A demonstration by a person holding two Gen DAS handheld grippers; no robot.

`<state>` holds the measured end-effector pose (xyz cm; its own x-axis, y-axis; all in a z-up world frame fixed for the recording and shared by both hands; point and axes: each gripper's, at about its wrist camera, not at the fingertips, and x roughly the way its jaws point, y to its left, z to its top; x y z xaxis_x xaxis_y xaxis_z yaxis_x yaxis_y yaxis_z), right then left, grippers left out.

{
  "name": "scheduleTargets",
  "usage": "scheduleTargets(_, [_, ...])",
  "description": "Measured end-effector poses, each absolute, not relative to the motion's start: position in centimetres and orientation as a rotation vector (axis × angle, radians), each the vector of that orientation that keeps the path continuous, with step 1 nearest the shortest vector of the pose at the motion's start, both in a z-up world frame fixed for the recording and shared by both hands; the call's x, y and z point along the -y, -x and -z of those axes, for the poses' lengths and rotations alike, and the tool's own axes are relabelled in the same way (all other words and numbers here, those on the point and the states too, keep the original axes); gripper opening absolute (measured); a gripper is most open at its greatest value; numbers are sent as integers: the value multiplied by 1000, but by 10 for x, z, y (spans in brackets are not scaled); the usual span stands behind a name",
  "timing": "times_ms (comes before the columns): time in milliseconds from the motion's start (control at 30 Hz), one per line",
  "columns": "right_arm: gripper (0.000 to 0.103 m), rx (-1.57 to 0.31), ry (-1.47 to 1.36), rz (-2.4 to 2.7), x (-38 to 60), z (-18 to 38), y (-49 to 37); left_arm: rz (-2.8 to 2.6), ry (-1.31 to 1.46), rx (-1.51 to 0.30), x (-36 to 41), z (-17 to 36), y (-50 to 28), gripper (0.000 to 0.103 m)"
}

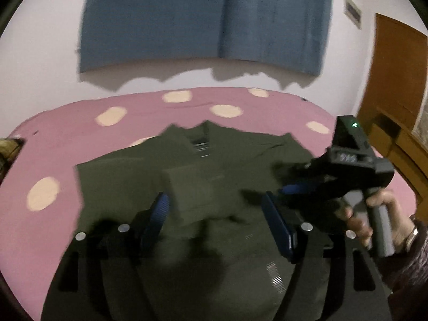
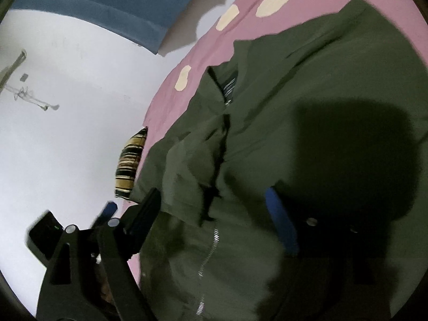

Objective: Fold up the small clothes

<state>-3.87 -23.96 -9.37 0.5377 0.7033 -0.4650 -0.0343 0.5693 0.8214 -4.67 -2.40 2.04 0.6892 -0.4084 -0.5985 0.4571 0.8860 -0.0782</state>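
An olive green zip jacket (image 1: 214, 176) lies spread on a pink bed with cream dots (image 1: 67, 139). One sleeve is folded across its chest (image 1: 192, 190). My left gripper (image 1: 216, 214) is open just above the jacket's lower front, blue pads either side of the sleeve cuff. My right gripper (image 2: 214, 214) is open over the jacket (image 2: 294, 93) near its zip (image 2: 211, 251). The right gripper also shows in the left wrist view (image 1: 345, 165), held by a hand at the jacket's right side.
A blue curtain (image 1: 208, 18) hangs on the white wall behind the bed. A wooden door (image 1: 396, 80) stands at the right. A striped yellow and black cloth (image 2: 131, 160) lies at the bed's edge near the left gripper (image 2: 107, 214).
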Motion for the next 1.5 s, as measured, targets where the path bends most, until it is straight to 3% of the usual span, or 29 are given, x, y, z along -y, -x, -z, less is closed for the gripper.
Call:
scheduleTargets(167, [82, -954, -873, -510, 216, 96, 21, 330, -67, -683, -26, -4, 38, 71])
scheduleTargets(433, [82, -958, -470, -428, 132, 67, 22, 220, -55, -739, -56, 20, 21, 71])
scheduleTargets(633, [82, -1010, -246, -351, 101, 81, 21, 177, -25, -789, -67, 34, 8, 71])
scheduleTargets(1067, [82, -874, -635, -178, 221, 89, 39, 102, 86, -831, -100, 43, -8, 71])
scheduleTargets(1333, [82, -856, -371, -232, 155, 45, 23, 90, 98, -837, -104, 45, -10, 71])
scheduleTargets(1500, [82, -929, -175, -210, 98, 54, -8, 77, 133, -847, -111, 47, -14, 71])
